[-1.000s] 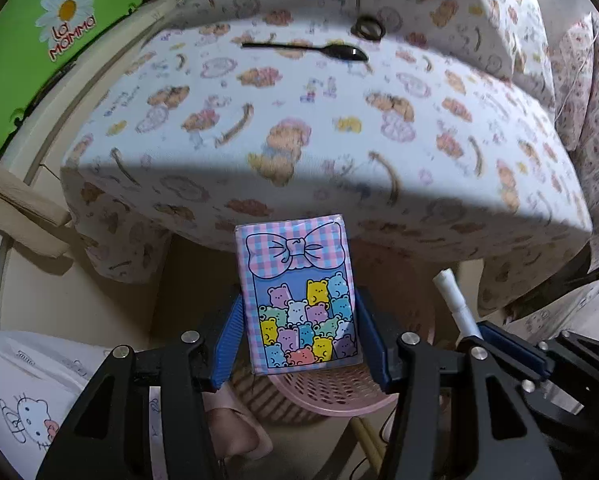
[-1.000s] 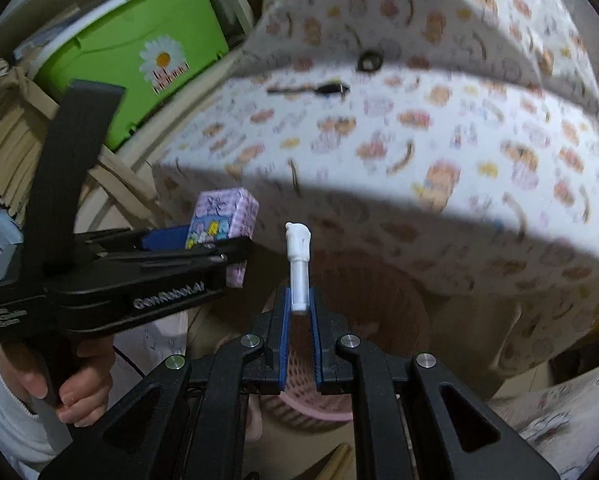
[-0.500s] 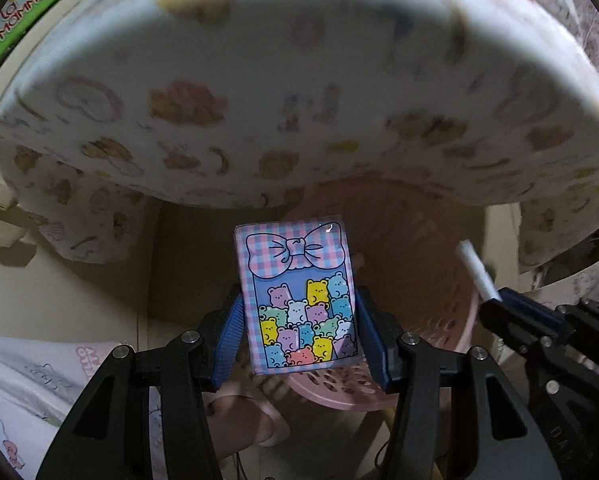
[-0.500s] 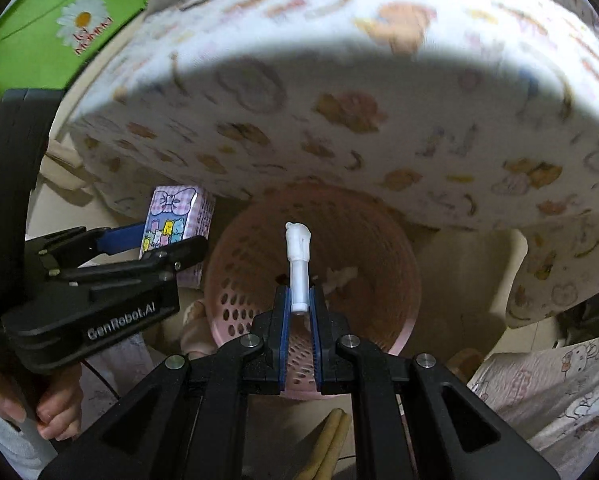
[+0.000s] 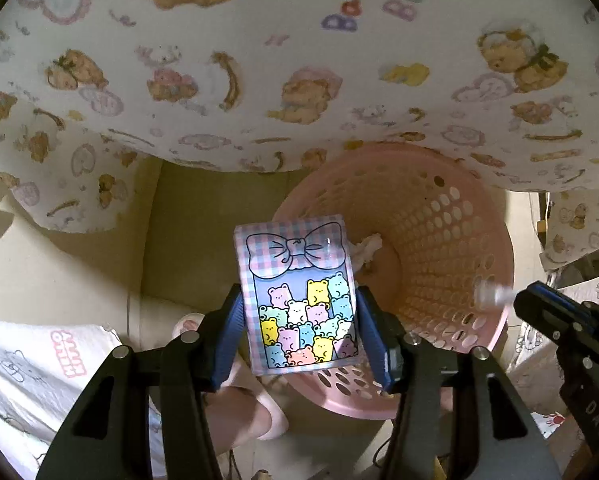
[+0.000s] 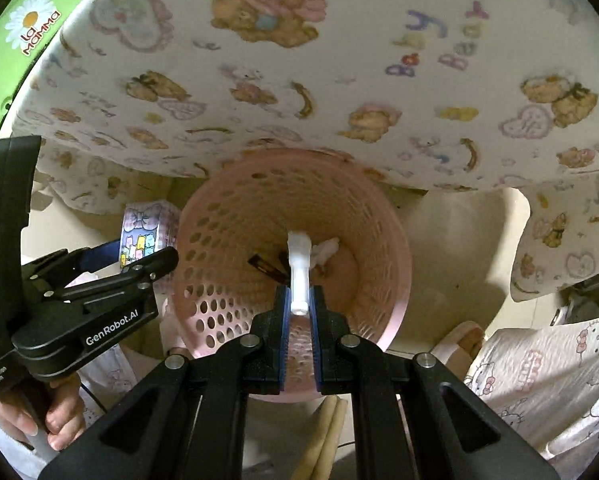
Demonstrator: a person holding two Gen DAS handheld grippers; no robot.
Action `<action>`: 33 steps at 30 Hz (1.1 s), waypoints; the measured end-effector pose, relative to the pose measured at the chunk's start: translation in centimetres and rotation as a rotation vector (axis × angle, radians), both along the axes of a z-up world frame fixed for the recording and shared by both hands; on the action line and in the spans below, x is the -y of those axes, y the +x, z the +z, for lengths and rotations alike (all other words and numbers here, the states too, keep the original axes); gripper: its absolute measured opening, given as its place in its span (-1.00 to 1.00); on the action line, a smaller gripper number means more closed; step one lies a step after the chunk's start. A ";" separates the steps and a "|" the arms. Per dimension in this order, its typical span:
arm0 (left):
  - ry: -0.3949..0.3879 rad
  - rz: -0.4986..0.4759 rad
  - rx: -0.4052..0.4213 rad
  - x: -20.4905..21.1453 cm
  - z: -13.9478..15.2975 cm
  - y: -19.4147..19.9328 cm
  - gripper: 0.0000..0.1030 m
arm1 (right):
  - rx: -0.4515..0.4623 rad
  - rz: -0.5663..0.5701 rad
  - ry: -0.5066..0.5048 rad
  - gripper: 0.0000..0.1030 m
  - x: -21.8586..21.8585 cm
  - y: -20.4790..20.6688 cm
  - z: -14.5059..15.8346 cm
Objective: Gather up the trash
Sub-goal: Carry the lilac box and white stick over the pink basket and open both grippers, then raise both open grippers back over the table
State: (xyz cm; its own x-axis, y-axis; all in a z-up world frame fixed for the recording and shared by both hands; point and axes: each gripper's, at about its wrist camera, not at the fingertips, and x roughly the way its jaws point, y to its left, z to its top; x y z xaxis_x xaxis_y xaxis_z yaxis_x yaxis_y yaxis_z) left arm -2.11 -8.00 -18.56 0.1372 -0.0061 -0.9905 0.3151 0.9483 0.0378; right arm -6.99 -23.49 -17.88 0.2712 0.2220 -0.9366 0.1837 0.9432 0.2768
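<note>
The left gripper (image 5: 299, 334) is clamping a small pastel box (image 5: 297, 294) with cartoon bears between its blue pads, the box standing up past the fingertips over the near rim of the pink basket (image 5: 451, 240). The right gripper (image 6: 299, 306) is pinching a thin white tube (image 6: 298, 268) between nearly closed fingers; the tube is sticking out beyond them, above the basket's hollow, where a crumpled white scrap (image 6: 325, 250) is lying.

Bear-print cloth (image 5: 299, 60), green bin (image 6: 15, 40)
</note>
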 end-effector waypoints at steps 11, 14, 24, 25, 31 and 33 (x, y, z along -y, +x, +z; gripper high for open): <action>0.008 0.004 0.039 -0.1 1.1 0.1 0.40 | -0.003 -0.034 -0.044 -0.73 0.7 0.1 0.0; 0.003 0.016 0.050 -0.3 1.8 0.1 0.47 | -0.003 -0.039 -0.052 -0.62 0.8 0.0 0.2; -0.103 -0.042 0.136 0.2 6.7 -1.2 0.78 | 0.073 -0.050 -0.100 -0.33 1.2 -0.6 2.2; -0.110 -0.056 0.137 0.4 7.0 -1.4 0.78 | 0.087 -0.052 -0.101 -0.26 1.3 -0.7 2.6; -0.149 -0.113 0.197 0.7 9.3 -2.7 0.80 | 0.160 -0.054 -0.136 -0.06 1.3 -1.3 4.6; -0.164 -0.109 0.217 0.6 10.0 -2.9 0.85 | 0.174 -0.051 -0.151 -0.06 1.2 -1.5 5.1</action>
State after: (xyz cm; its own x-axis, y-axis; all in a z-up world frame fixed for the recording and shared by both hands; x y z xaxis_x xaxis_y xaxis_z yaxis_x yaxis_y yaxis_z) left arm -5.04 -8.58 -8.60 0.3358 -0.1903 -0.9225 0.4171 0.9082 -0.0355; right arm -8.53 -24.68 -12.82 0.4387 0.0643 -0.8963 0.1945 0.9670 0.1646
